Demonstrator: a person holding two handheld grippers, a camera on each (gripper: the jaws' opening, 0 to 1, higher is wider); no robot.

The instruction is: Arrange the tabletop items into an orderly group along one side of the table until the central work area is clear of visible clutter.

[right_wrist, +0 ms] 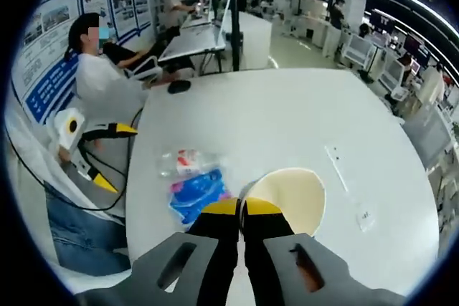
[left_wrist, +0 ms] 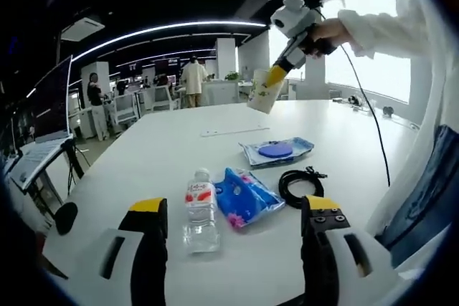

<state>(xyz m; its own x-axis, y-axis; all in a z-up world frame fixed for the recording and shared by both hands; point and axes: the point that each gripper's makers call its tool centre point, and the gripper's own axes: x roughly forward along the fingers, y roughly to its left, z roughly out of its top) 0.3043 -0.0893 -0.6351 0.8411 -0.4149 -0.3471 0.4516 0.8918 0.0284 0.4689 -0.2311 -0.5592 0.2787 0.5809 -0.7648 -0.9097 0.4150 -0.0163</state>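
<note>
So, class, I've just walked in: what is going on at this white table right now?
A person is tidying a white table with two handheld grippers. The right gripper is shut on the rim of a cream paper cup, held up in the air above the table. The left gripper is open, low by a water bottle and a blue packet. A black cable and a bagged blue disc lie farther back.
</note>
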